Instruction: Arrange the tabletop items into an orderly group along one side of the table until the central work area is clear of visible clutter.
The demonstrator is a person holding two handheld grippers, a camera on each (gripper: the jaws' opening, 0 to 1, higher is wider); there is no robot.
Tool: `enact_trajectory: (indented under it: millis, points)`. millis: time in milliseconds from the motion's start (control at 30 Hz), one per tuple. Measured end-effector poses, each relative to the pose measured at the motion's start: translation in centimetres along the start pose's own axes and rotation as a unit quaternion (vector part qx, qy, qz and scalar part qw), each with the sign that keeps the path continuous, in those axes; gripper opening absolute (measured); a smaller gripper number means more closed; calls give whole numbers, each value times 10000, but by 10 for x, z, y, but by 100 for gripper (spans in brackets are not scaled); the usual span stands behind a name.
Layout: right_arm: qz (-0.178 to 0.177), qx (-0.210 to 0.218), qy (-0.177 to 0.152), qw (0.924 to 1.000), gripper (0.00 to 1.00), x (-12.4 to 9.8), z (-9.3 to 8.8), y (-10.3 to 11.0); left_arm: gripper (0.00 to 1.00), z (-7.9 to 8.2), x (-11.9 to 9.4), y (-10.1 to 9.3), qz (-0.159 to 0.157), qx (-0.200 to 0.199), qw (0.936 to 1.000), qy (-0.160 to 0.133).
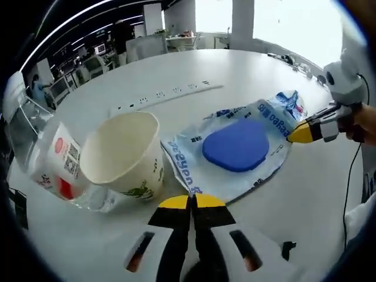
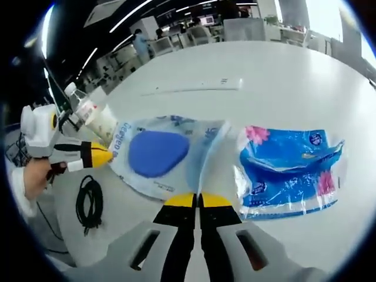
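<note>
Left hand-held gripper (image 1: 191, 201), jaws together, touches the near edge of the clear packet (image 1: 235, 150) with a blue pad. Just left: a paper cup (image 1: 126, 154), a tipped bottle (image 1: 56, 161) partly hidden behind. Right hand-held gripper (image 2: 198, 200), jaws together; beyond-right, a blue wrapper (image 2: 288, 170); left, a coiled cable (image 2: 89, 202).

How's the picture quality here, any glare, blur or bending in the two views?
Left gripper view: strong fisheye bending; windows blown out at top; cup and blue pad sharp. Right gripper view: same curvature; ceiling lights streak; glare on the blue wrapper; background soft.
</note>
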State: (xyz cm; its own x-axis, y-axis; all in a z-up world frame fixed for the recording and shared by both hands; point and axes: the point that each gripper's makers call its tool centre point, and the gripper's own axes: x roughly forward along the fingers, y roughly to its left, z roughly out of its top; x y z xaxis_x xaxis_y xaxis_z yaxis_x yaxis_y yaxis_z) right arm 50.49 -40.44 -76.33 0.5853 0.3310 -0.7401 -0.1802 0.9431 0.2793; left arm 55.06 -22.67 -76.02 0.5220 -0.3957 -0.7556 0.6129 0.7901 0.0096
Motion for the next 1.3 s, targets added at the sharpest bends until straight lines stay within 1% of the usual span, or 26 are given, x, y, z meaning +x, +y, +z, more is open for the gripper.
enact_trajectory:
  millis: [100, 233, 333, 400, 500, 600, 767, 900, 1000, 1100, 1233, 1300]
  points:
    - [16, 169, -35, 9999, 0, 1, -2, -2, 0, 0, 0, 1, 4, -229, 9997, -54]
    - [-12, 26, -11, 10000, 0, 2, -1, 0, 0, -1, 0, 1, 7, -210, 9997, -83]
    - [-5, 77, -2, 10000, 0, 2, -2, -1, 0, -1, 1, 1, 25, -304, 9995, -102]
    - [-13, 85, 0, 10000, 0, 3, -2, -1, 0, -1, 1, 1, 39, -280, 9995, -105]
    - [-75, 4, 59, 10000, 0, 3, -1, 1, 0, -1, 1, 1, 38, -267, 9996, -105]
    - [-113, -51, 49, 9999, 1, 2, -1, 0, 0, -1, 1, 1, 36, -280, 9995, -105]
    - [-151, -96, -86, 9998, 8, -6, -2, -1, 0, -2, 1, 1, 55, -348, 9993, -107]
    - [-131, -69, -159, 9998, 20, -12, -3, -1, 0, -2, 1, 1, 76, -334, 9994, -103]
    - [-77, -57, -315, 9995, 22, -23, -3, 2, 0, -2, 1, 1, 93, -352, 9993, -103]
    - [-36, -84, -361, 9993, 22, -34, -11, 5, 0, -2, 1, 1, 102, -345, 9993, -104]
    - [18, -179, -316, 9993, 22, -47, -28, 9, 0, -2, 1, 1, 117, -309, 9994, -105]
    - [63, -157, -312, 9994, 21, -55, -37, 12, 0, -2, 1, 1, 114, -292, 9995, -104]
